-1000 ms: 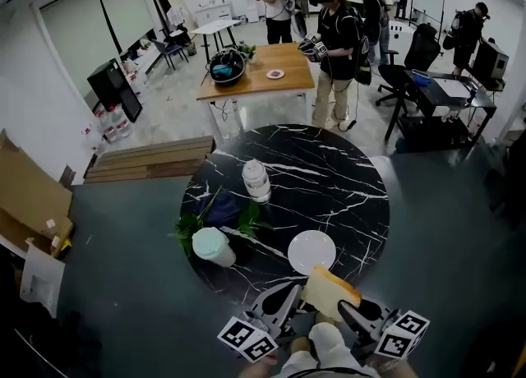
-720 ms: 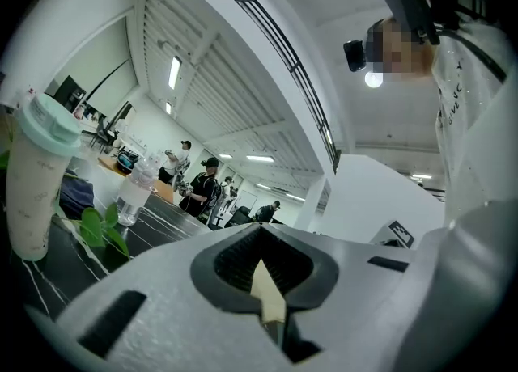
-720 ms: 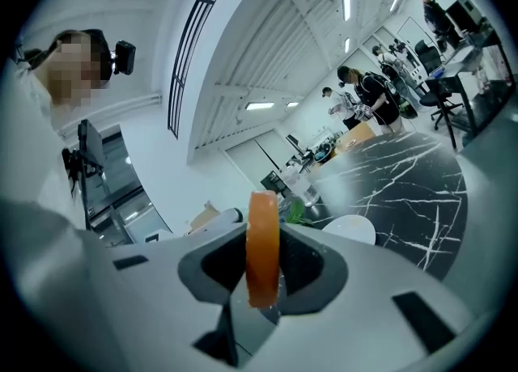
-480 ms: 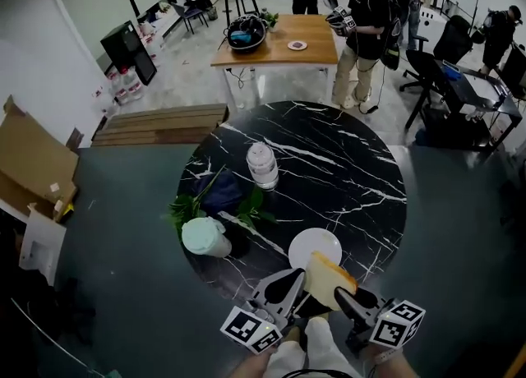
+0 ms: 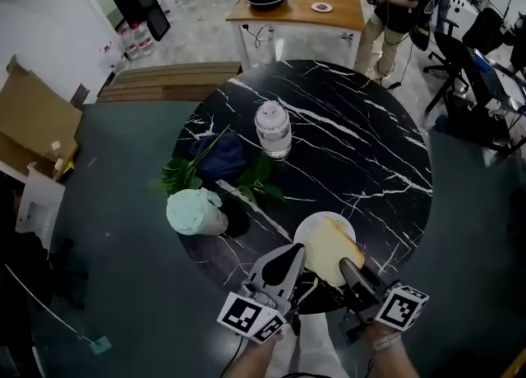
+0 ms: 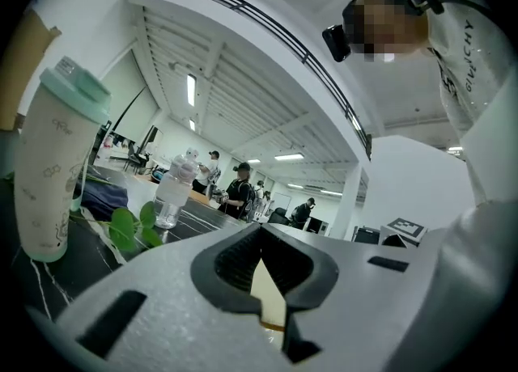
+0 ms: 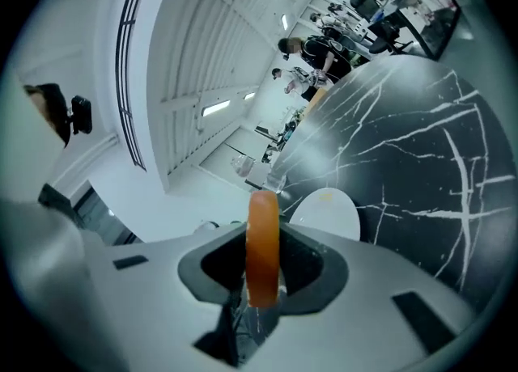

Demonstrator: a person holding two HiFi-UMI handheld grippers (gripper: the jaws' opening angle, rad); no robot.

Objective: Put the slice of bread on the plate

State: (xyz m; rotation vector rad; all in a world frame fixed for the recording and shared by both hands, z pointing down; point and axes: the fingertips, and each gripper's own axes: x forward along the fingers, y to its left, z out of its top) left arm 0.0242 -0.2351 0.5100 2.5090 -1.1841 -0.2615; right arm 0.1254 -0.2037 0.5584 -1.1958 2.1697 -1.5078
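A slice of bread (image 5: pixel 329 247) with a brown crust hangs over the white plate (image 5: pixel 306 227) at the near edge of the round black marble table (image 5: pixel 370 163). My right gripper (image 5: pixel 352 274) is shut on its near right edge; in the right gripper view the slice (image 7: pixel 263 233) stands edge-on between the jaws of the right gripper (image 7: pixel 263 275), with the plate (image 7: pixel 328 213) just beyond. My left gripper (image 5: pixel 294 260) sits at the slice's left side, its jaws closed together. In the left gripper view, pale bread (image 6: pixel 269 299) shows through the gap of the left gripper (image 6: pixel 263 281).
A mint-lidded cup (image 5: pixel 194 212) stands left of the plate, beside green leaves (image 5: pixel 182 176) and a dark blue cloth (image 5: pixel 219 159). A clear bottle (image 5: pixel 273 130) stands mid-table. Beyond are a wooden table (image 5: pixel 297 8), people, chairs and cardboard (image 5: pixel 33 126) at left.
Both grippers have moved forward and down with the bread, from short of the table's near edge to over the white plate. The right gripper has rolled.
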